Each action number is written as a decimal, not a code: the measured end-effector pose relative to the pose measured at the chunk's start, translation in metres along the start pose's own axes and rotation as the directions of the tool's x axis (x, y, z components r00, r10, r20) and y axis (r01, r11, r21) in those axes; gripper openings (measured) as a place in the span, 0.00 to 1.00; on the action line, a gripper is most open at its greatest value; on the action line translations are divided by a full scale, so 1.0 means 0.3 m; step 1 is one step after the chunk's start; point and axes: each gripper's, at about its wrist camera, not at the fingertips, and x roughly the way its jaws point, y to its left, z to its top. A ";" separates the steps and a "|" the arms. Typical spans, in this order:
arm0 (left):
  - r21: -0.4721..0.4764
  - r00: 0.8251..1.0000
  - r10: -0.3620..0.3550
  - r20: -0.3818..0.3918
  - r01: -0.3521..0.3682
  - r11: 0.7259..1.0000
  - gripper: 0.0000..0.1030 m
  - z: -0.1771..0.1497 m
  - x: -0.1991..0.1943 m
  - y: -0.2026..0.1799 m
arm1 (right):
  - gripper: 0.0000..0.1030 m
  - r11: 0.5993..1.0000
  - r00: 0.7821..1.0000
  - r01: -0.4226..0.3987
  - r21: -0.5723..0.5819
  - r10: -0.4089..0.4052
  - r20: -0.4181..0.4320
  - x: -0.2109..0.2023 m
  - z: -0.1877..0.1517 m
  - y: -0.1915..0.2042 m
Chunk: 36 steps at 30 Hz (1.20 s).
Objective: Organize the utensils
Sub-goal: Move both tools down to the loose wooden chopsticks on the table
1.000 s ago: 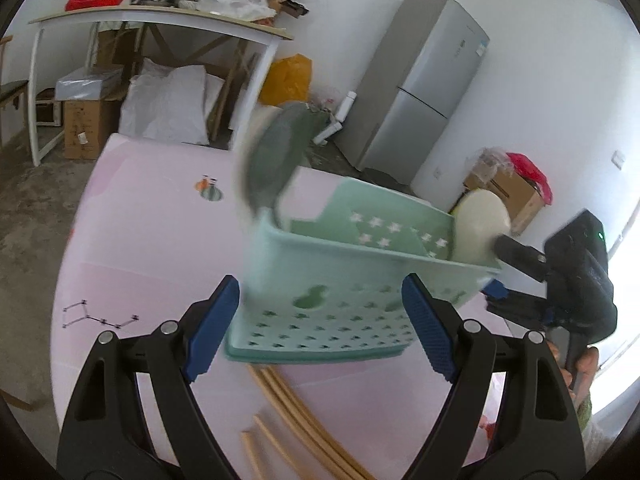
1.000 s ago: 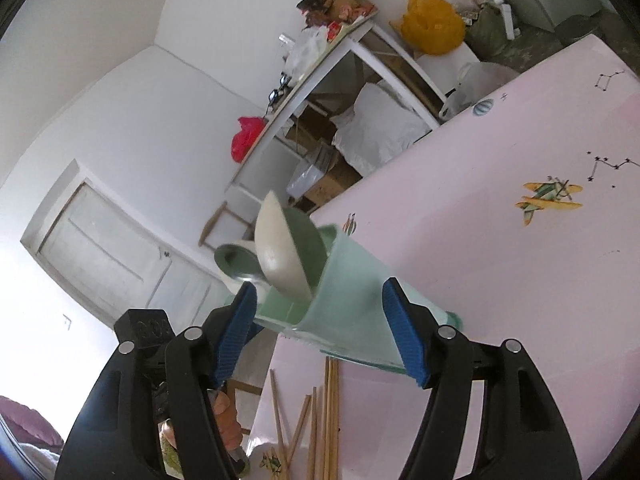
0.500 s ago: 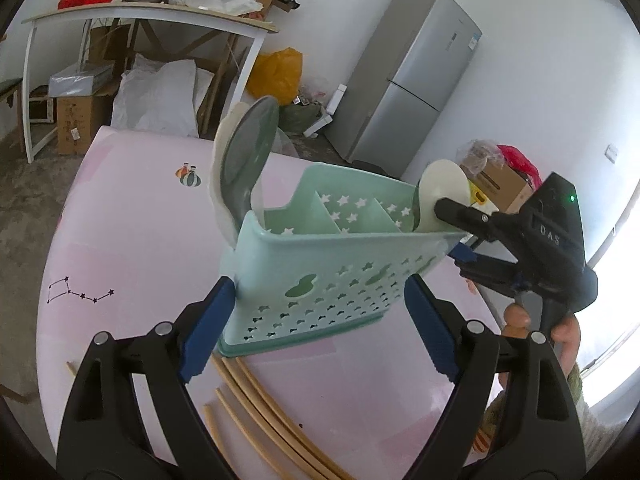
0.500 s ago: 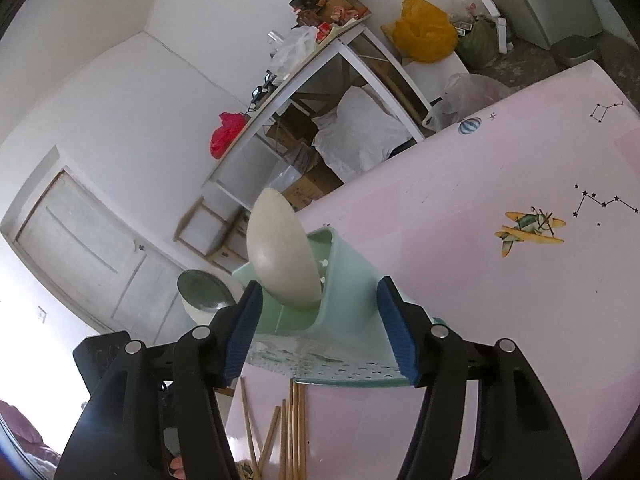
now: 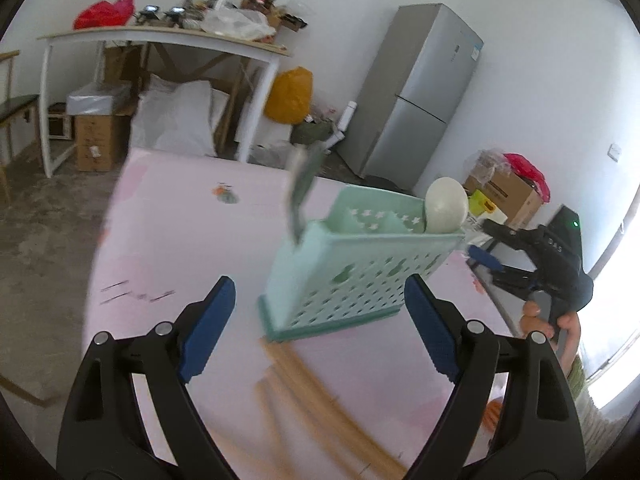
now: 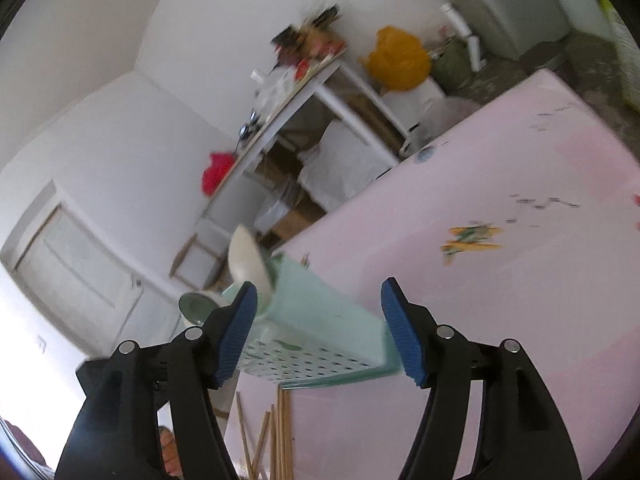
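A mint-green perforated utensil caddy [image 5: 352, 272] stands on the pink table [image 5: 160, 220]. A grey-green spoon [image 5: 304, 184] sticks up from its left end and a cream spoon [image 5: 446, 206] from its right end. My left gripper [image 5: 320, 320] is open, its pads just short of the caddy's long side. My right gripper [image 5: 480, 238] is at the caddy's right end. In the right wrist view the right gripper [image 6: 320, 320] frames the caddy's end [image 6: 320, 320]; its jaws are opening and the pads do not press on it. Wooden chopsticks [image 5: 320, 392] lie loose in front of the caddy.
A person's hand [image 5: 560, 320] holds the right gripper. Beyond the table's far edge are a cluttered white work table [image 5: 160, 36], a grey fridge [image 5: 420, 92], a yellow bag [image 5: 290, 96] and cardboard boxes [image 5: 508, 196]. More chopsticks [image 6: 276, 432] lie near the table's near side.
Both grippers have drawn back from the caddy, which was tilted and close between the left jaws and now stands level on the table. The right gripper sits farther off its end.
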 end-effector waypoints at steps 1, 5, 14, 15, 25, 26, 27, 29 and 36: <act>-0.003 1.000 0.020 0.002 -0.020 1.000 0.79 -0.016 -0.037 0.020 | 0.61 1.000 1.000 0.007 0.009 -0.007 0.011 -0.028 -0.006 -0.014; -0.043 0.995 0.093 -0.036 -0.095 0.995 0.79 -0.092 -0.140 0.102 | 0.61 0.998 0.999 0.041 0.054 -0.042 0.018 -0.119 -0.065 -0.056; -0.217 0.963 0.051 -0.266 -0.112 0.970 0.60 -0.323 -0.190 0.180 | 0.61 1.000 0.958 0.002 -0.014 -0.006 -0.287 0.031 -0.383 0.125; -0.235 0.959 0.025 -0.283 -0.095 0.967 0.56 -0.341 -0.184 0.176 | 0.61 0.999 0.946 0.002 -0.036 -0.014 -0.322 0.057 -0.414 0.153; -0.338 0.952 -0.081 -0.294 -0.024 0.941 0.34 -0.421 -0.058 0.120 | 0.43 0.956 0.829 0.093 -0.277 -0.228 -0.510 0.283 -0.583 0.282; -0.350 0.952 -0.091 -0.293 -0.018 0.936 0.33 -0.429 -0.052 0.106 | 0.39 0.955 0.820 0.099 -0.279 -0.237 -0.522 0.292 -0.589 0.271; -0.366 0.950 -0.110 -0.293 -0.005 0.930 0.33 -0.431 -0.039 0.095 | 0.38 0.955 0.820 0.092 -0.283 -0.234 -0.523 0.297 -0.587 0.274; -0.380 0.948 -0.127 -0.293 0.007 0.925 0.32 -0.431 -0.020 0.075 | 0.34 0.950 0.810 0.089 -0.300 -0.244 -0.533 0.313 -0.576 0.276; -0.442 0.929 -0.230 -0.290 0.083 0.893 0.32 -0.445 0.056 0.010 | 0.25 0.945 0.771 0.060 -0.322 -0.249 -0.586 0.352 -0.500 0.259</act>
